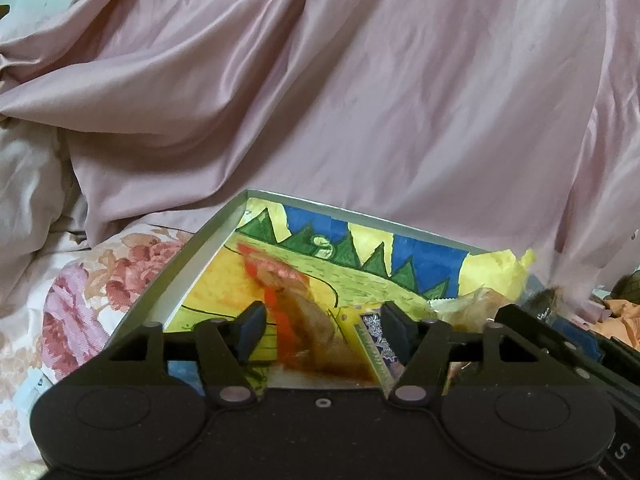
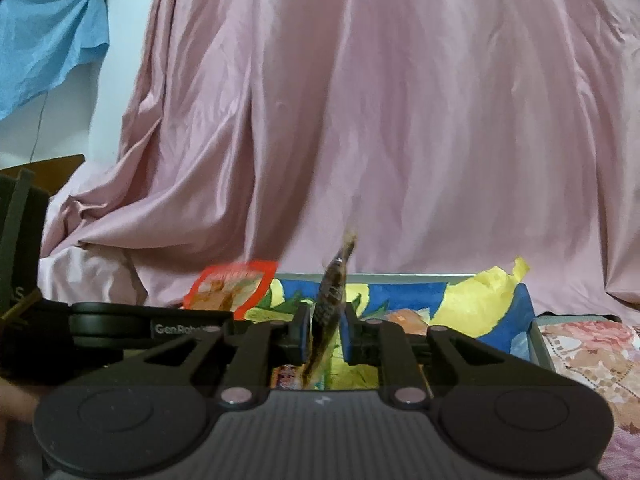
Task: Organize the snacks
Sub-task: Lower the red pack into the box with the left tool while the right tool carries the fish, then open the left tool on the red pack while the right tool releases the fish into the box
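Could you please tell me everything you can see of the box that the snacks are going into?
The box is a shallow open tray with low grey walls that look like cardboard. Its inside is lined with a hand-coloured drawing: green peaks, blue sky, yellow ground. Crumpled yellow paper sticks up over one far corner. It lies on a flowered bedsheet in front of draped pink cloth. A blurred red-and-orange snack packet is in it between the left gripper's open jaws.

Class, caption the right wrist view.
Right hand-held gripper with a dark snack packet between its pads, above the painted box.
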{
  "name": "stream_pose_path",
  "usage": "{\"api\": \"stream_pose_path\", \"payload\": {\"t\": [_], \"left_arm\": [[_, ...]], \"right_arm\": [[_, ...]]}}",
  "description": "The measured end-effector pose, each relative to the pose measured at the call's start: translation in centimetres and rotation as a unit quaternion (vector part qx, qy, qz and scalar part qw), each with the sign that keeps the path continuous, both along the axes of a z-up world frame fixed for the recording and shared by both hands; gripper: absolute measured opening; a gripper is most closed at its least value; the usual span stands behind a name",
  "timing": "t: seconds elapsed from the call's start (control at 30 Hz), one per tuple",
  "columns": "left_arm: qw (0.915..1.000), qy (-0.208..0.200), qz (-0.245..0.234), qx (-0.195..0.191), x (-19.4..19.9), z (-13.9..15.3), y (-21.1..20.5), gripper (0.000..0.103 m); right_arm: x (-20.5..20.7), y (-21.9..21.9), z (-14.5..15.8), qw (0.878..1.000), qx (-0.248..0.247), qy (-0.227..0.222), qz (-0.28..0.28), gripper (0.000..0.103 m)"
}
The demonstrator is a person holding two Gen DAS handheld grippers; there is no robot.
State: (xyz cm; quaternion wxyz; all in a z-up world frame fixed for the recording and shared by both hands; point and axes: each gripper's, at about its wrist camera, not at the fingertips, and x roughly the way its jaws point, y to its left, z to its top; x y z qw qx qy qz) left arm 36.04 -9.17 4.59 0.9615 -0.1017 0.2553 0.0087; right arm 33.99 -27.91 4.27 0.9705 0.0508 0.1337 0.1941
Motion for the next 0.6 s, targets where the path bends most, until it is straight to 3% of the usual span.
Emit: {"api": "stream_pose_path", "payload": {"t": [0.3, 0.37, 0.4, 0.6], "left_arm": [[0.9999, -0.013, 0.010, -0.002, -0.7, 0.5, 0.6, 0.087], [0.9997, -0.017, 0.016, -0.004, -0.9, 0.7, 0.9, 0.096], [0.9996, -0.020, 0.020, -0.005, -1.1, 0.8, 0.9, 0.100], [0.9988, -0.033, 0.034, -0.011, -2.0, 1.8, 1.7, 0.102]], "right_arm": [[-0.5, 0.0, -0.1, 0.999, -0.023, -0.022, -0.024, 0.070], [-0.7, 0.1, -0.1, 0.999, -0.031, -0.030, -0.028, 0.081], [-0.8, 0.2, -0.1, 0.998, -0.034, -0.035, -0.030, 0.083], [-1.6, 0.4, 0.1, 0.996, -0.050, -0.061, -0.050, 0.100]]}}
